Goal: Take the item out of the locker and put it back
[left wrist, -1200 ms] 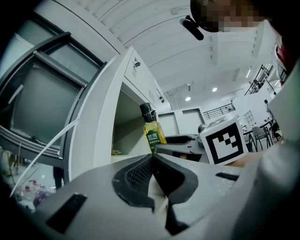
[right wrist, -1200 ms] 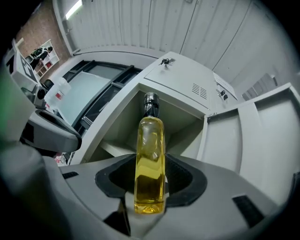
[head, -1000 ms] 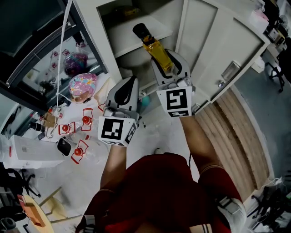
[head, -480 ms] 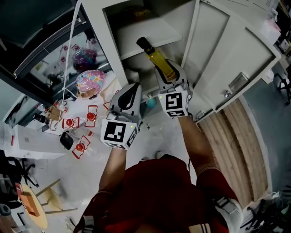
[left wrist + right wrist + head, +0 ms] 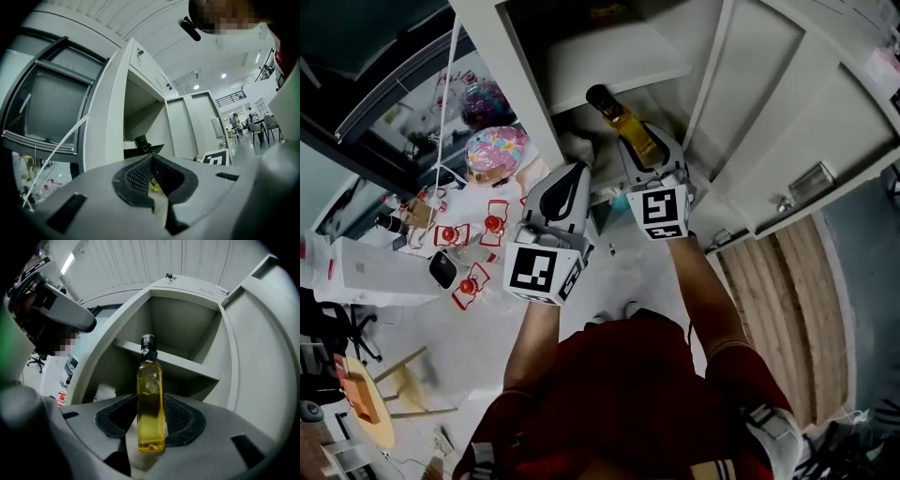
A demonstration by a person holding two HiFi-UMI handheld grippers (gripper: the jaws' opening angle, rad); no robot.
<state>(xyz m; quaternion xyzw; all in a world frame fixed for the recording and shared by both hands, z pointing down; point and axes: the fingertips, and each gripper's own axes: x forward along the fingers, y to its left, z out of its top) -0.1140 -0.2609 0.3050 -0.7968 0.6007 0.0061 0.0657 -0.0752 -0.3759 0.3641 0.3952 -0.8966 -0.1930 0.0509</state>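
Observation:
A tall square bottle of yellow oil (image 5: 634, 134) with a black cap stands between the pads of my right gripper (image 5: 643, 150), which is shut on its lower body. In the right gripper view the bottle (image 5: 150, 404) is upright in front of the open white locker (image 5: 185, 329), its cap level with the shelf (image 5: 187, 365). My left gripper (image 5: 566, 186) hangs beside it on the left, jaws together and empty. From the left gripper (image 5: 152, 177) I see the locker opening and the bottle's dark cap (image 5: 142, 142).
The locker door (image 5: 797, 103) stands swung open to the right. A white crumpled thing (image 5: 104, 391) lies in the lower compartment. On the floor at left are a pink patterned bundle (image 5: 495, 150), several red-and-white packets (image 5: 459, 248) and a white box (image 5: 370, 277).
Both grippers and the bottle have come closer to the locker; the bottle's cap now lies at the shelf's front edge. The grip on the bottle is unchanged.

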